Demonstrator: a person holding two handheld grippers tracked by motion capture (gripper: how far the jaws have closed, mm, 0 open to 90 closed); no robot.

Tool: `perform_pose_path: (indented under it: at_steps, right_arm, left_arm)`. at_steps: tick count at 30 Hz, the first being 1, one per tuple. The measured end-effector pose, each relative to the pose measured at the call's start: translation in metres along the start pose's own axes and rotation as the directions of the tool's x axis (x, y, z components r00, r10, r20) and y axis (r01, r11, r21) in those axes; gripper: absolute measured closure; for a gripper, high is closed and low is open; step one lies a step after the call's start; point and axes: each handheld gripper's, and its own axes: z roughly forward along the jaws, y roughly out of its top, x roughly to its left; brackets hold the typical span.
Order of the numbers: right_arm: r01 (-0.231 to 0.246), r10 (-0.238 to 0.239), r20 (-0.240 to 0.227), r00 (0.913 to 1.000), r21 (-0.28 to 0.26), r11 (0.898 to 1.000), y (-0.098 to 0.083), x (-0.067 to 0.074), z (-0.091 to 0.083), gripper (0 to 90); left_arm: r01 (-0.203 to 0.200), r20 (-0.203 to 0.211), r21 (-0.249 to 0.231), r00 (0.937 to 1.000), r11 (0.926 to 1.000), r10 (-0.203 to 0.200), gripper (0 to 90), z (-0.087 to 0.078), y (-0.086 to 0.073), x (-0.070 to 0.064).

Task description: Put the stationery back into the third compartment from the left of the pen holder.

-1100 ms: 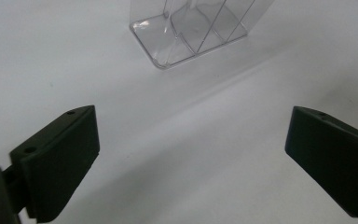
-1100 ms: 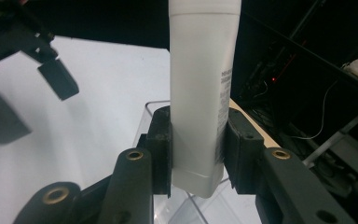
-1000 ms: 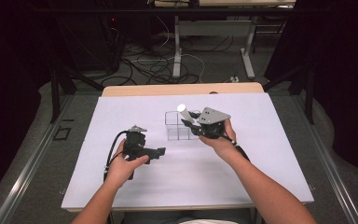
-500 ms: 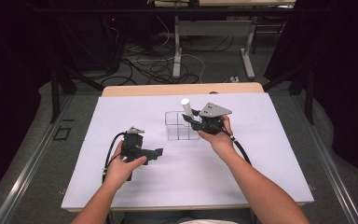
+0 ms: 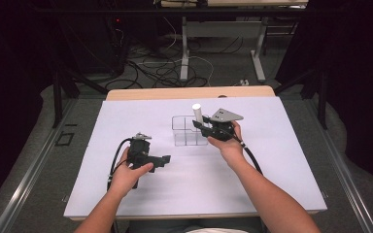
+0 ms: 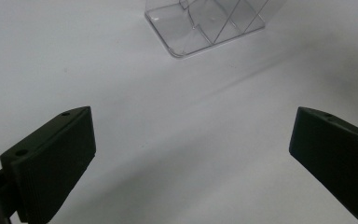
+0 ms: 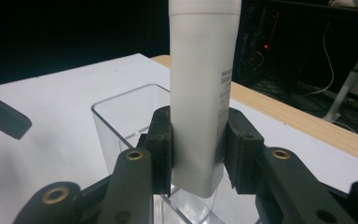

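Observation:
A white tube [image 7: 201, 88] stands upright between the jaws of my right gripper [image 7: 199, 144], which is shut on it. In the high view the tube [image 5: 197, 114] rises at the right side of a clear plastic organizer [image 5: 187, 130], with the right gripper [image 5: 205, 127] beside that box. Through the right gripper view, the tube's lower end hangs just above an open compartment of the organizer [image 7: 121, 116]. My left gripper [image 5: 165, 159] rests low over the white table, open, nothing between its jaws [image 6: 191, 154]. The organizer's near corner [image 6: 200, 28] lies ahead of it.
A white sheet [image 5: 126, 121] covers the table, with a wooden strip [image 5: 189, 92] at the far edge. Cables and desk legs lie on the dark floor beyond. A cable trails from each gripper toward the person.
The right hand has carried the tube downward and slightly sideways, closer over the organizer's right compartment. The left hand and its gripper have stayed where they were.

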Motion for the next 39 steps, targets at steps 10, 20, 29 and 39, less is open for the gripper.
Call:
perform_pose_path:
  at_steps: [10, 20, 29, 39]
  right_arm:
    - [-0.032, 0.031, 0.020, 0.9993, 0.021, 0.999, -0.010, -0.004, 0.005, 66.4]
    - [-0.045, 0.045, 0.019, 0.9988, 0.017, 0.999, -0.013, -0.005, 0.008, 66.3]
    - [-0.006, 0.005, 0.065, 0.9979, 0.012, 1.000, -0.009, -0.005, -0.001, 45.3]
    - [-0.003, 0.003, 0.105, 0.9944, 0.000, 1.000, 0.004, -0.002, -0.045, 30.6]
  left_arm:
    - [-0.001, 0.006, 0.002, 1.0000, 1.0000, 0.001, 0.6, 0.001, 0.000, 0.000]
    - [0.000, 0.005, 0.003, 1.0000, 1.0000, 0.000, 0.6, 0.001, -0.001, -0.001]
    - [0.002, 0.005, 0.012, 1.0000, 0.9999, -0.002, 0.6, 0.001, -0.001, 0.000]
    - [0.004, -0.012, -0.015, 0.9999, 0.9999, -0.004, 0.6, -0.004, 0.000, 0.003]
